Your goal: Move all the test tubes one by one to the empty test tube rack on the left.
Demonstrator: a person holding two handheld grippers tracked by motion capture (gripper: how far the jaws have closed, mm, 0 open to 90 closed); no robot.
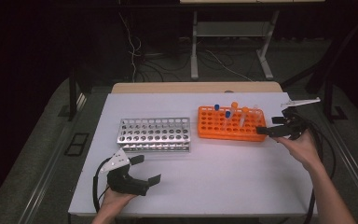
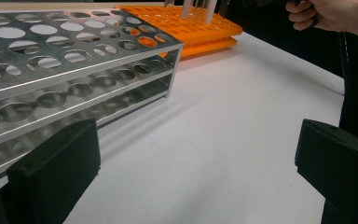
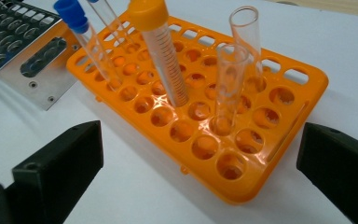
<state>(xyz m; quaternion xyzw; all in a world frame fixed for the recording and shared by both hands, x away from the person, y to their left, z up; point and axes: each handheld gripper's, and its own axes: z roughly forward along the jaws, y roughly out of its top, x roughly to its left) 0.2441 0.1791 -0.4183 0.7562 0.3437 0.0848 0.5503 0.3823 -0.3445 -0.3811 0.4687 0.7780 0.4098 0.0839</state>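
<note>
Orange-capped tube (image 3: 161, 51): printed graduation marks, unreadable; stands in orange rack (image 3: 279, 135).

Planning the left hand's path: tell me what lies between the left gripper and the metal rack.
Nothing: between the left gripper and the metal rack there is bare white table, as the high view and the left gripper view show.
</note>
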